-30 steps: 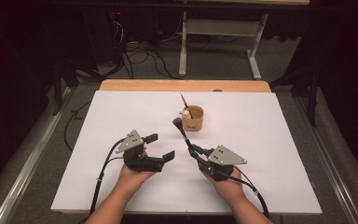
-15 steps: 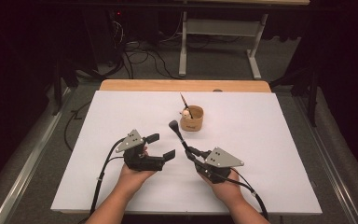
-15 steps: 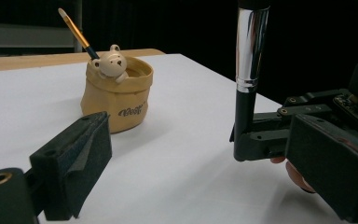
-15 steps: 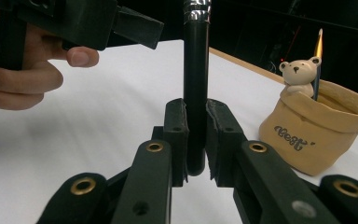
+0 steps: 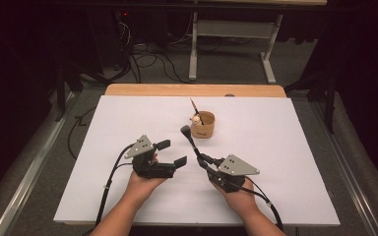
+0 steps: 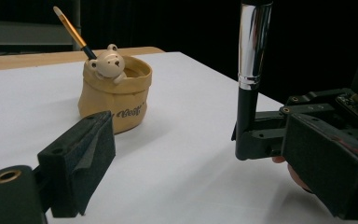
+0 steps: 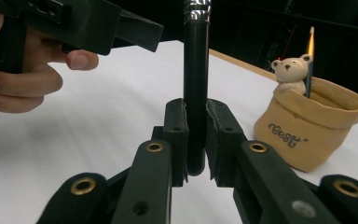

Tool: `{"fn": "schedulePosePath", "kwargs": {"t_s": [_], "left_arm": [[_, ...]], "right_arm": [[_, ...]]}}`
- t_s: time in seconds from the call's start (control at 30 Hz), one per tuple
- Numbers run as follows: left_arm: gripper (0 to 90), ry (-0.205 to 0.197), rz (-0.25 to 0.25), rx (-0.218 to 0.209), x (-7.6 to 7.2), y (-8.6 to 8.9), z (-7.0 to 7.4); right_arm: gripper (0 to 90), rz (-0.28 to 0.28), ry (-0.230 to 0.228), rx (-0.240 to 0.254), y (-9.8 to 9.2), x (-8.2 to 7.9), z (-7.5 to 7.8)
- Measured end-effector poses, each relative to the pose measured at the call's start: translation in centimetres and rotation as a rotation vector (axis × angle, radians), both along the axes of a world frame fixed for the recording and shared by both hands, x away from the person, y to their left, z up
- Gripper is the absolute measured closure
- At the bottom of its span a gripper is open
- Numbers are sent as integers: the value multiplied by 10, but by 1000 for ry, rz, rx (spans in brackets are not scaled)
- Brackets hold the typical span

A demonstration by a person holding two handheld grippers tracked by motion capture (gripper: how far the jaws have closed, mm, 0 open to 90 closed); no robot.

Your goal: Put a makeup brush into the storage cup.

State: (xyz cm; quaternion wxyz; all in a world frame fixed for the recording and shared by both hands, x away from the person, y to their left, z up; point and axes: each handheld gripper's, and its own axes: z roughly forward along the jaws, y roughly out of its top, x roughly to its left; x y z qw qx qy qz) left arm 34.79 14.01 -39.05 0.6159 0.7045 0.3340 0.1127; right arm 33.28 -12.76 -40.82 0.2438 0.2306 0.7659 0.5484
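Right tongs [image 7: 196, 135] clamped on the butt end of a black makeup brush [image 5: 191, 142], handle upright, head up, probably so it can drop handle-first into the bear pot [image 5: 203, 126]. Left tongs [image 5: 171, 153] wide apart, holding nothing, parked just beside, likely on standby. Pot sits past both, around desk [image 5: 275, 147] centre towards the far edge, with a thin brush [image 6: 72, 29] leaning in it
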Motion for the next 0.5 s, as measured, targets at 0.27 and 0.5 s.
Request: {"fn": "schedulePosePath", "kwargs": {"t_s": [0.27,0.5], "left_arm": [[109,9,14,-4,9,-1,2],[128,-6,-9,-24,4,-6,0]], "right_arm": [[817,-14,-8,8,-3,2,1],[817,-18,-6,5,-3,1,1]]}}
